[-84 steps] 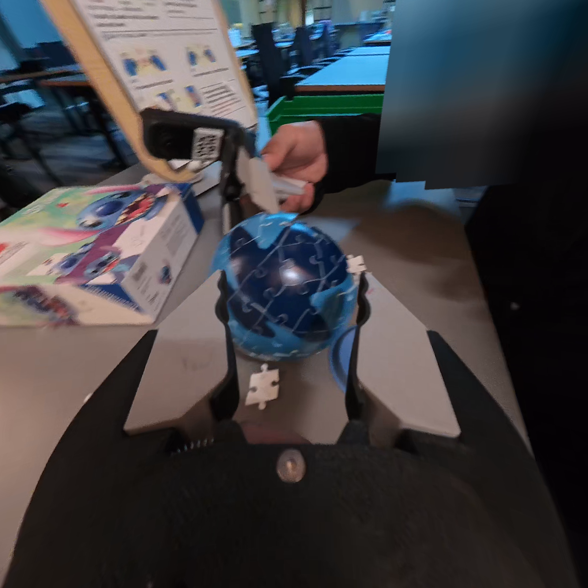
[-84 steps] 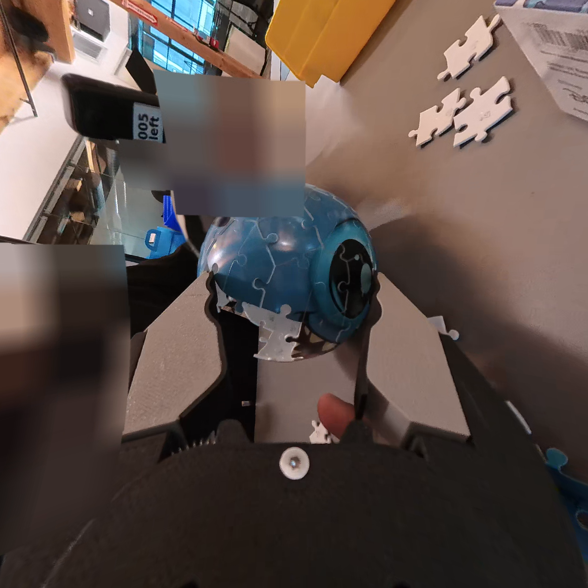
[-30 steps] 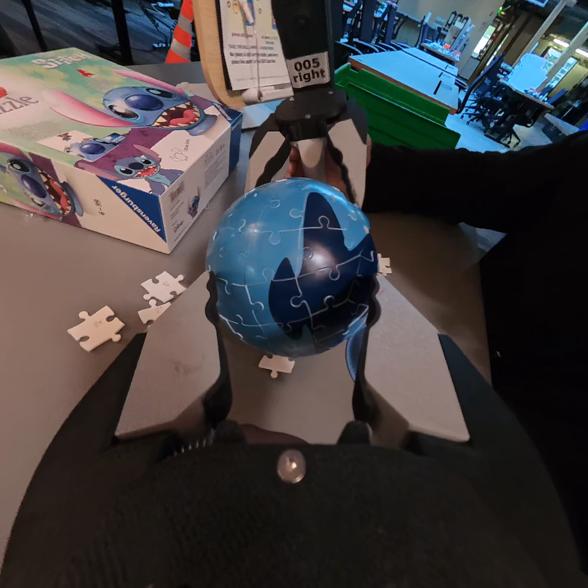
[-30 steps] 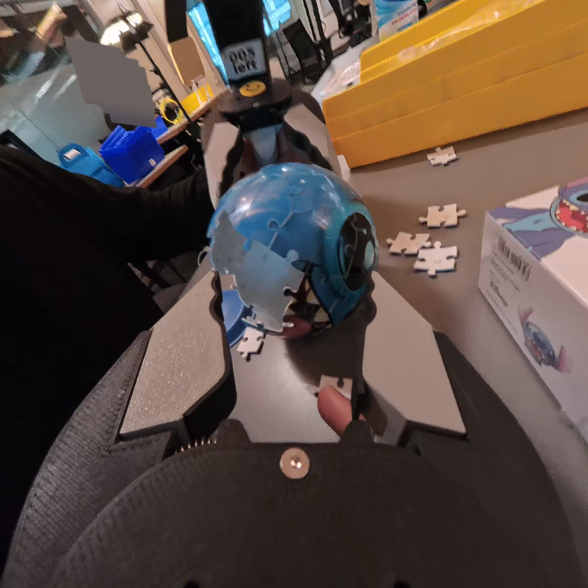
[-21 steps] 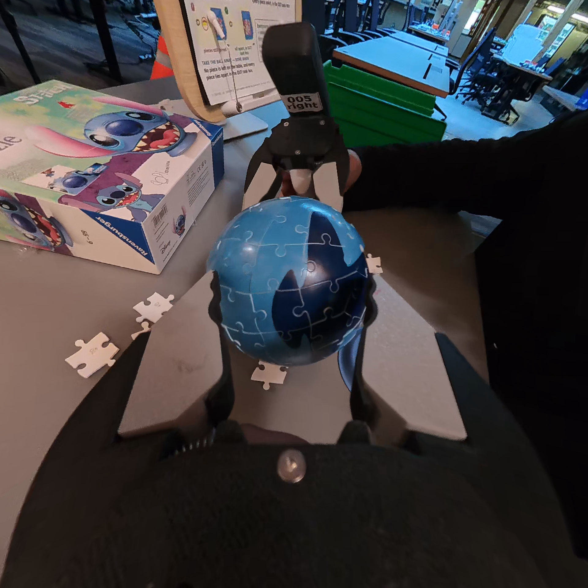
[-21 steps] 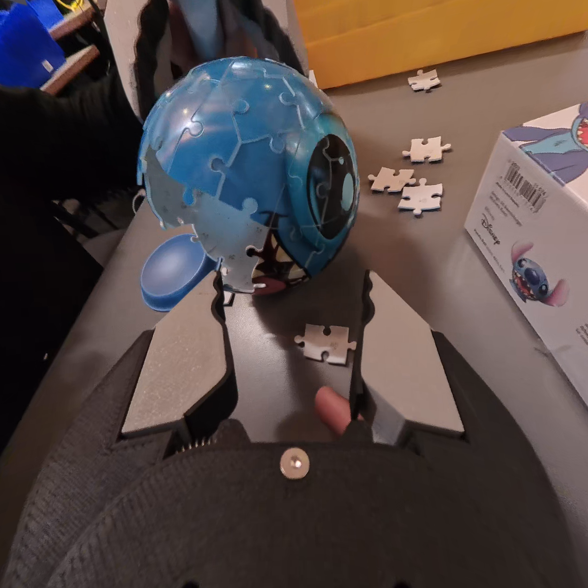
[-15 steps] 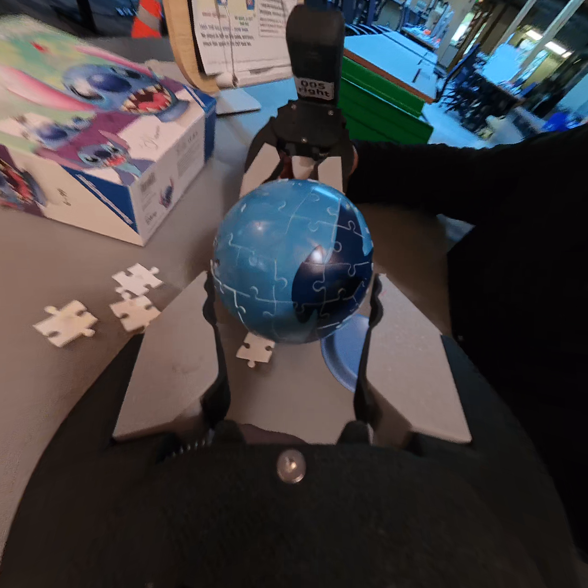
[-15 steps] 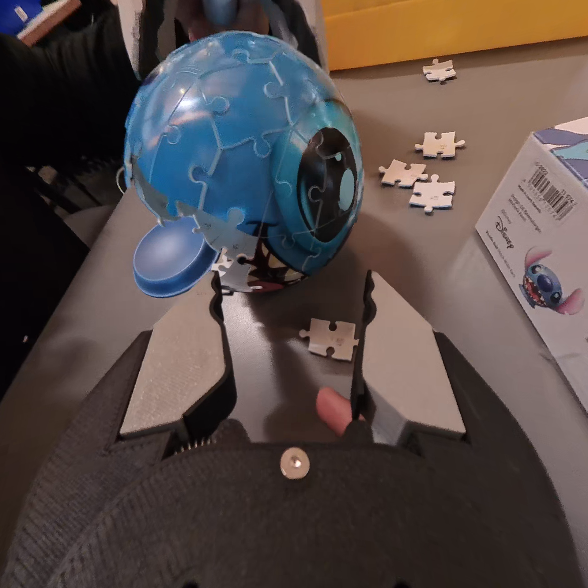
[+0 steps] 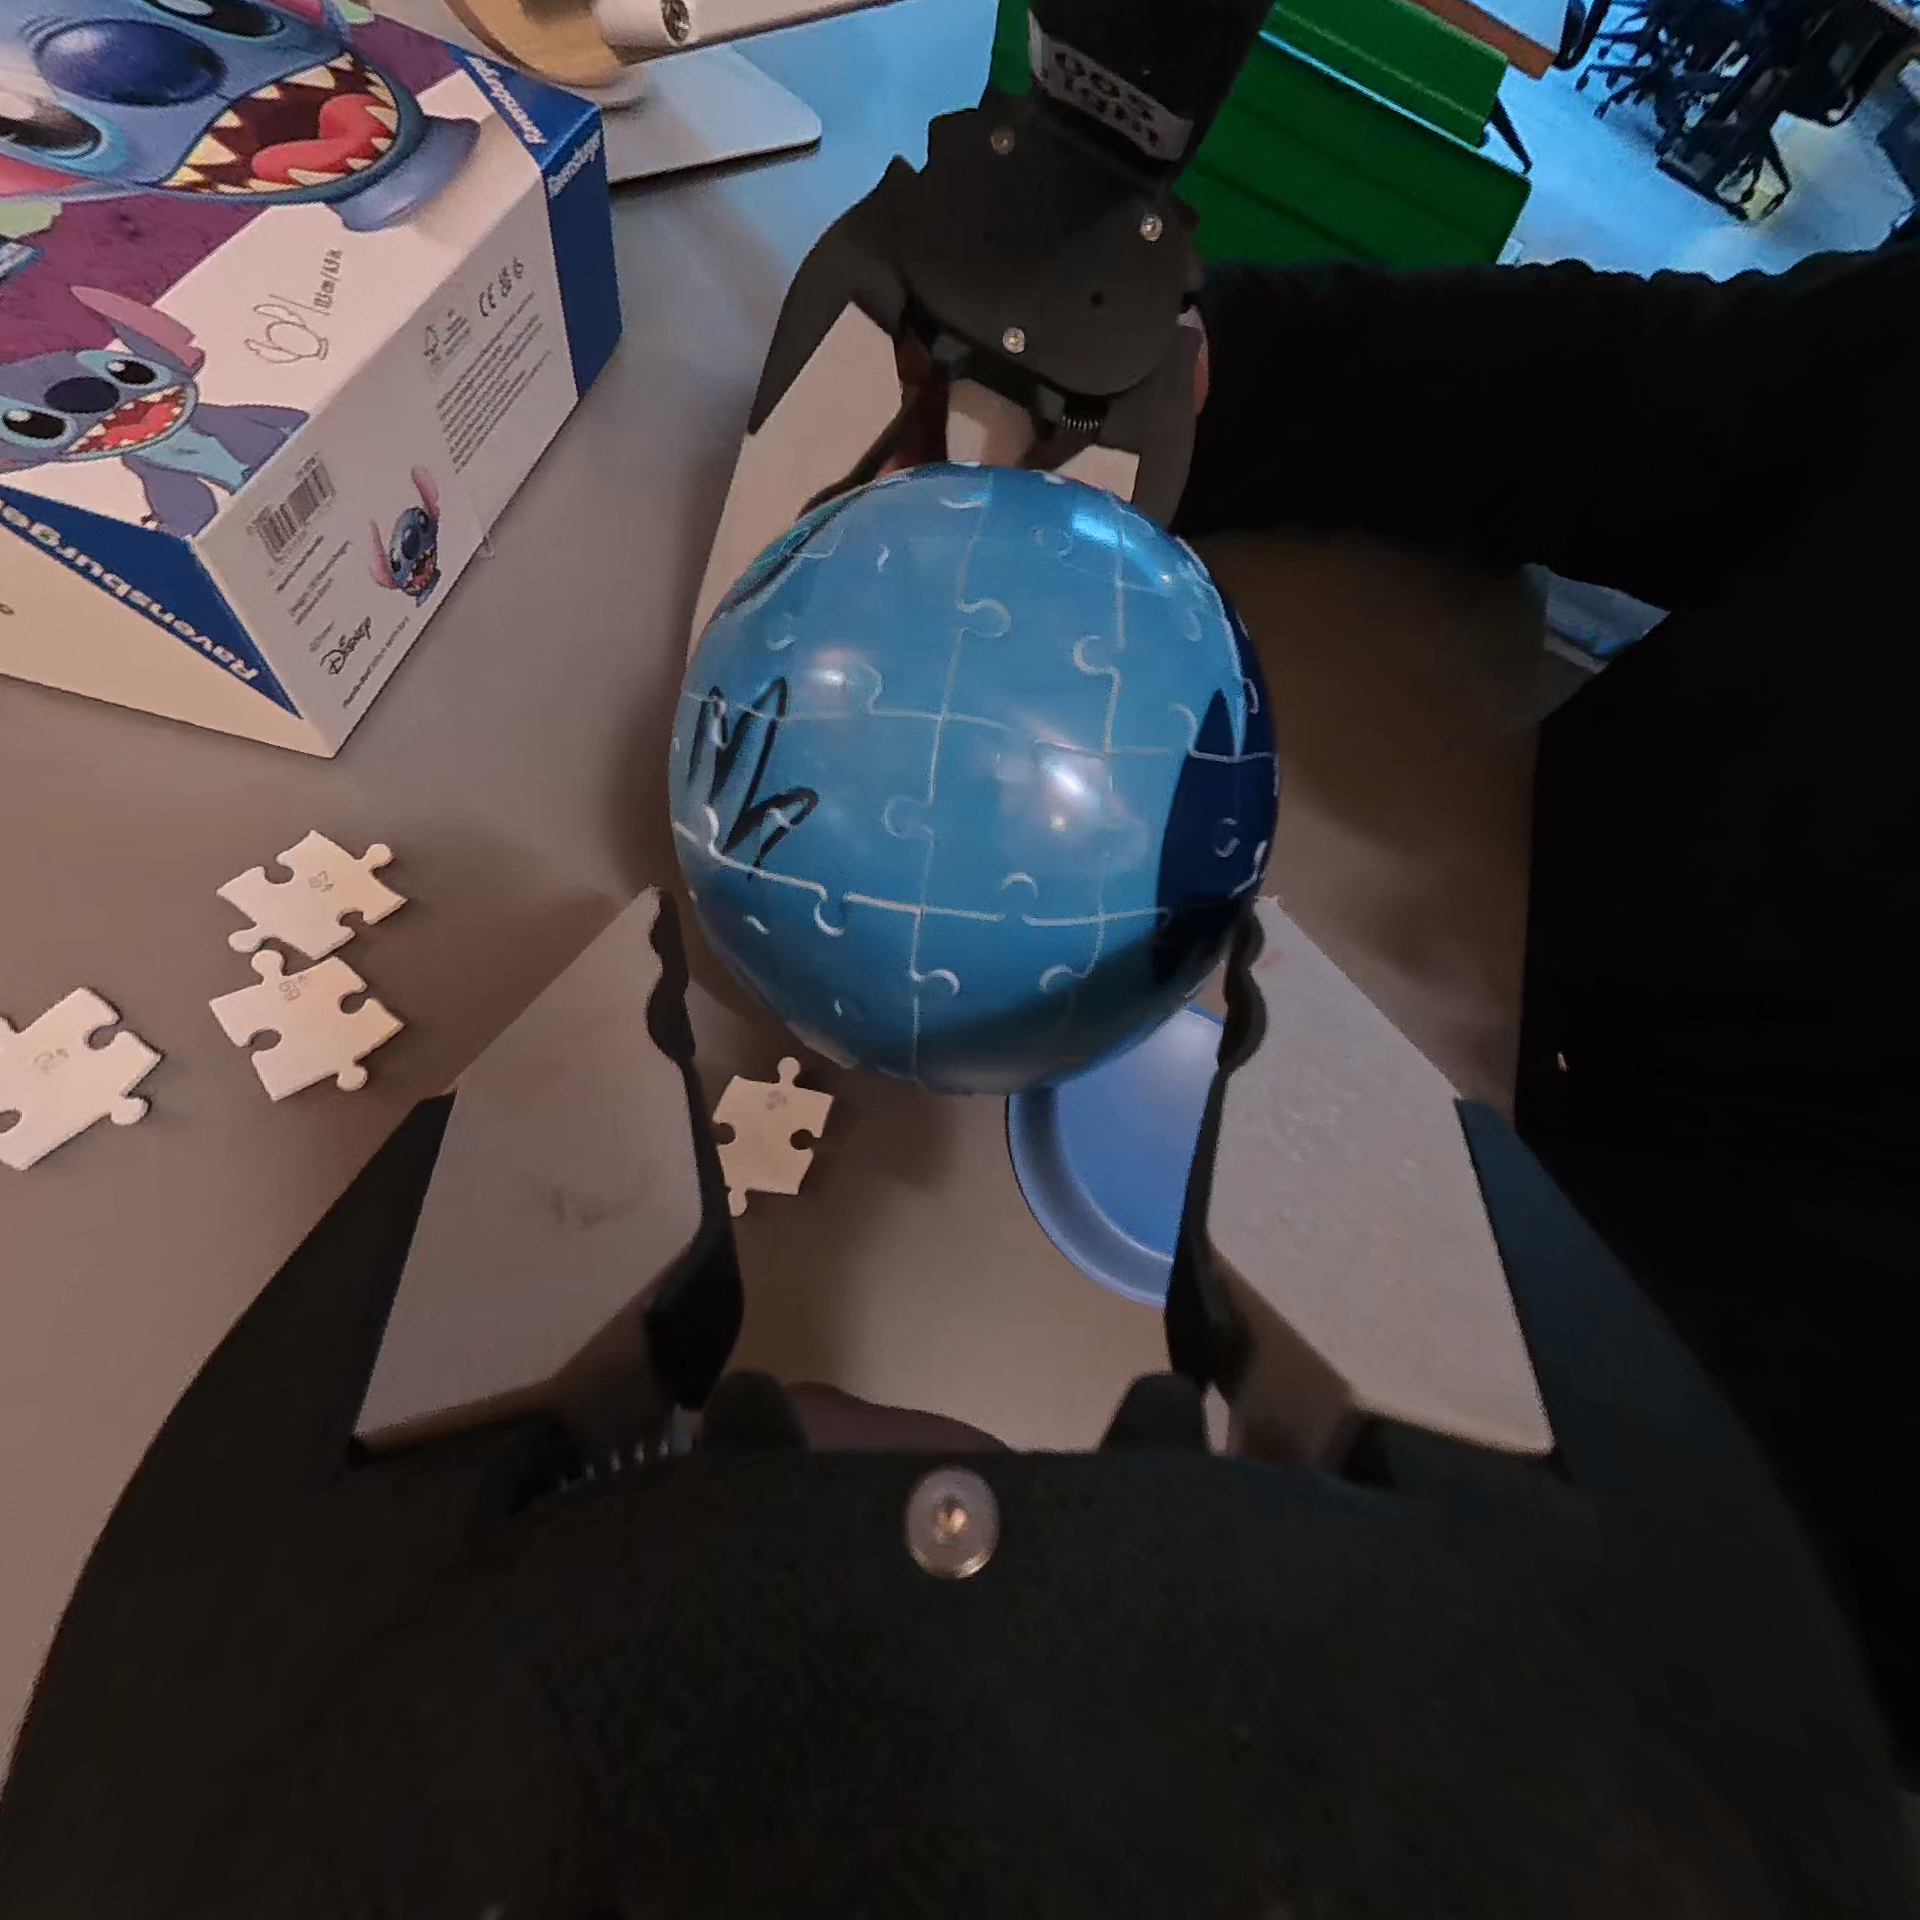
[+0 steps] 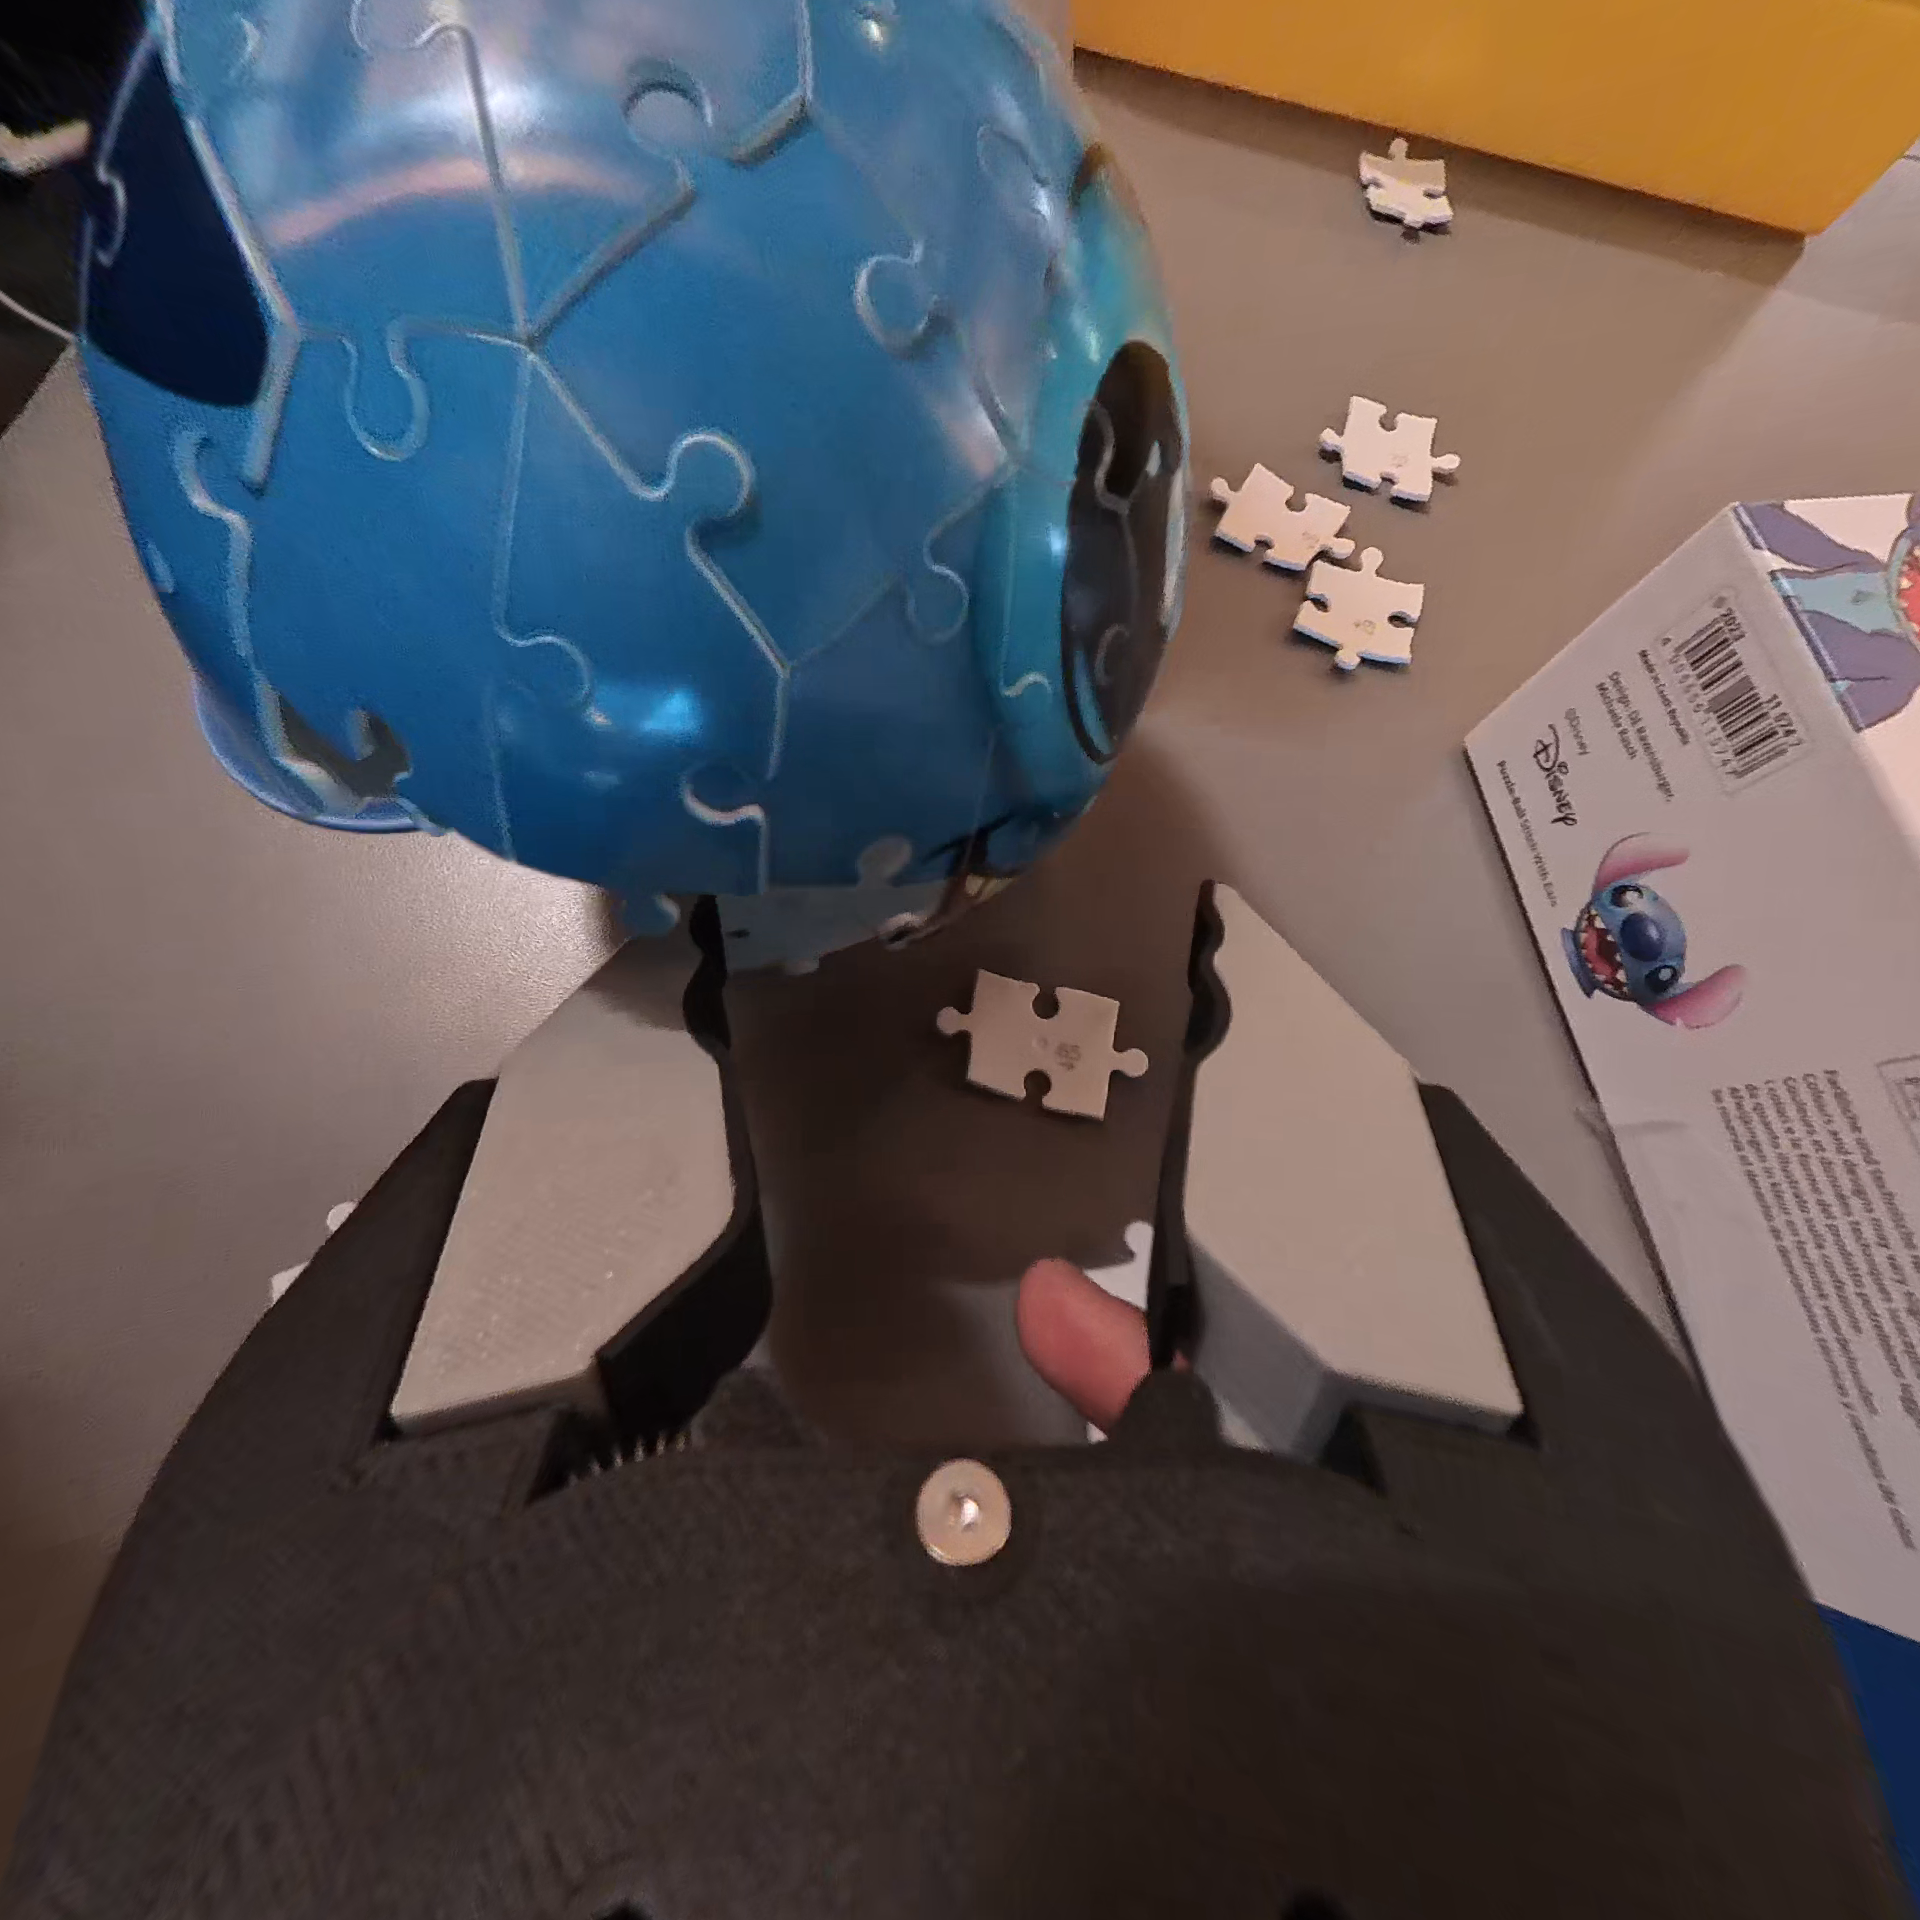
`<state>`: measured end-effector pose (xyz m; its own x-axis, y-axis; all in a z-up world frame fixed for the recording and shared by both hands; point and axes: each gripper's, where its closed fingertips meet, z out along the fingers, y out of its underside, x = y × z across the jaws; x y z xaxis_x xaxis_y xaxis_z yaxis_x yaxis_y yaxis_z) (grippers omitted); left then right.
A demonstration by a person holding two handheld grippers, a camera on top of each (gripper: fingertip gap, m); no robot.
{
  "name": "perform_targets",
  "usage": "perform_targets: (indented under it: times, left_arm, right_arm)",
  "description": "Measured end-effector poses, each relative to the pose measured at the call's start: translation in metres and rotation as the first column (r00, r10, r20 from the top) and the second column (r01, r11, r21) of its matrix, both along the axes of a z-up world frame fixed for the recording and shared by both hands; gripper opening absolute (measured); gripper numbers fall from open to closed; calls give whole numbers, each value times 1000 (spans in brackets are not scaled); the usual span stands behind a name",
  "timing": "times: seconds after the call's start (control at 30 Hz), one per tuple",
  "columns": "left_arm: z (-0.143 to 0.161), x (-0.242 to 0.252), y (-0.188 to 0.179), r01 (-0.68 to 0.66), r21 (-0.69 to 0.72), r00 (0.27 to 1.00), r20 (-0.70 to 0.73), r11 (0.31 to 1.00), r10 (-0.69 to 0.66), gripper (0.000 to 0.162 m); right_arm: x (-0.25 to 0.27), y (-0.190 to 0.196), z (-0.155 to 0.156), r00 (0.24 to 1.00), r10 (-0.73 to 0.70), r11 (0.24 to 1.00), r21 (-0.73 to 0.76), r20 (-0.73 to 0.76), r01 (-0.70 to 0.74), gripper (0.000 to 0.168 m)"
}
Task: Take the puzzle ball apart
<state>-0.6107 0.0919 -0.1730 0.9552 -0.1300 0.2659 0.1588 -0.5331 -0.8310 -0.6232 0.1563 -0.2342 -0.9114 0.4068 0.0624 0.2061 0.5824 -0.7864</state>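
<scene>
Blue ball [image 9: 971, 774], frame centre, clamped at its lower sides between the left gripper [image 9: 951, 935] fingers. Right gripper [image 10: 951, 914] spread wide, empty, tips just under the ball [image 10: 623, 447]. Loose white pieces [image 9: 307, 961] lie mid-left on the grey table [image 9: 499, 727], below the box [image 9: 281, 343].

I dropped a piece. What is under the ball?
Under the ball a white puzzle piece and a blue dish show on the table. The ball hides the spot straight below it.
</scene>
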Motion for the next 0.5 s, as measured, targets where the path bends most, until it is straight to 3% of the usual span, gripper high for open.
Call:
perform_targets:
  times: [0.23, 0.37, 0.5]
  left_arm:
    - [1, 2, 2, 17, 14, 1000, -13, 1000, -16, 103]
    - [1, 0, -1, 28, 38, 999, -17, 999, -27, 102]
    - [2, -4, -1, 43, 66, 999, 6, 997, -43, 101]
  right_arm:
    - [6, 27, 14, 999, -35, 999, -24, -9, 35, 92]
    - [4, 50, 6, 995, -88, 996, -6, 41, 88, 62]
    - [-3, 50, -7, 992, -102, 994, 37, 71, 100, 64]
